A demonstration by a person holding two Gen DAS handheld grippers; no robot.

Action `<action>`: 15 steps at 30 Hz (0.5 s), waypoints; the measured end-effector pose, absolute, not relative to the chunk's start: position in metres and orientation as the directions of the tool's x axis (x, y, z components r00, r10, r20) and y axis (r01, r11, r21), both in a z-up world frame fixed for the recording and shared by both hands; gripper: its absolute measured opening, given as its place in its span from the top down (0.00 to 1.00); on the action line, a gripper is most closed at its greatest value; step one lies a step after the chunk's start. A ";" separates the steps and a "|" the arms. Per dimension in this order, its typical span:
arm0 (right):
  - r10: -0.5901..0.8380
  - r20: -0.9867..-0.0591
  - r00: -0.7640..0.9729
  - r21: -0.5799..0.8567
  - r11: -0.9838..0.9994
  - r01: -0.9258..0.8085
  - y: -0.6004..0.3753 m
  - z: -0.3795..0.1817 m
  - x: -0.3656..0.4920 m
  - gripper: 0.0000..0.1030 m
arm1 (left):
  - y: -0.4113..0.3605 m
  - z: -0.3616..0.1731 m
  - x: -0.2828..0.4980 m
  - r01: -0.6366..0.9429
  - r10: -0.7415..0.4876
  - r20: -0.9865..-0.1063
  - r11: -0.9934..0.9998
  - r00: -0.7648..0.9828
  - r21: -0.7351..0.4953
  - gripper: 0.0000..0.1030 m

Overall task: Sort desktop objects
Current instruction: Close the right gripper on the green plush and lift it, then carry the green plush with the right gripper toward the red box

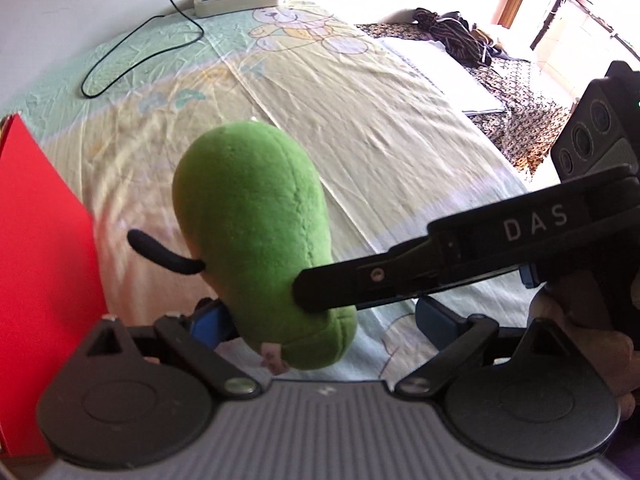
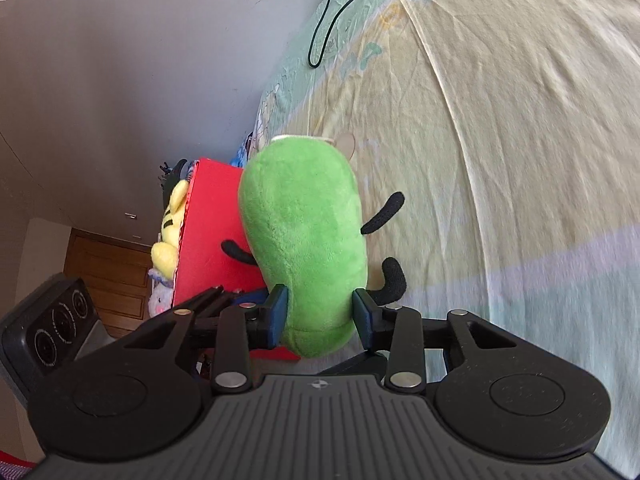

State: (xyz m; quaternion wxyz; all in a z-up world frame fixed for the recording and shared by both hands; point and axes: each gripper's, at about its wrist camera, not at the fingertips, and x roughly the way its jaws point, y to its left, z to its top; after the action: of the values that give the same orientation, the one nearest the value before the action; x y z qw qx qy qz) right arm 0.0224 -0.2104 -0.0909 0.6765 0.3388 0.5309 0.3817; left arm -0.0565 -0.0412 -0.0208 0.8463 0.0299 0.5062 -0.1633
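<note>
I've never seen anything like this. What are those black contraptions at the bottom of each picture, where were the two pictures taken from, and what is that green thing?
Each picture comes from a camera mounted on a hand-held gripper, a two-fingered clamp a person squeezes; there is no robot. One picture looks along the left gripper, the other along the right gripper. The green thing is a bean-shaped green plush toy with thin black limbs. The right gripper's blue-padded fingers pinch its lower end, holding it above a bed covered with a pale yellow-green cartoon sheet. The left gripper stands open, the toy just beyond its fingers. Beside the toy is a red box with other soft toys behind it. On the sheet lie a white power strip and a black cable.
</note>
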 end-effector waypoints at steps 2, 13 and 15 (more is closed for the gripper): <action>0.875 -0.458 0.159 0.869 0.478 -0.127 -0.217 -0.093 0.014 0.63 | -0.043 -0.020 -0.060 0.323 -0.271 -0.863 0.937 0.427 -0.134 0.06; 0.799 -0.513 0.314 0.822 0.563 -0.090 -0.248 -0.085 -0.008 0.61 | -0.076 -0.010 -0.066 0.430 -0.333 -0.828 0.894 0.451 -0.125 0.05; 0.784 -0.521 0.337 0.814 0.576 -0.082 -0.252 -0.085 -0.009 0.61 | -0.084 -0.005 -0.065 0.456 -0.348 -0.816 0.882 0.461 -0.118 0.04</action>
State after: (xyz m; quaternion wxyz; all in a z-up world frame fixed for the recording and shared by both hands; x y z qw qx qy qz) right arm -0.0095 -0.2522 -0.0846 0.7367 0.3547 0.4950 0.2938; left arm -0.0646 -0.0840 -0.0048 0.8528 0.0585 0.4623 -0.2358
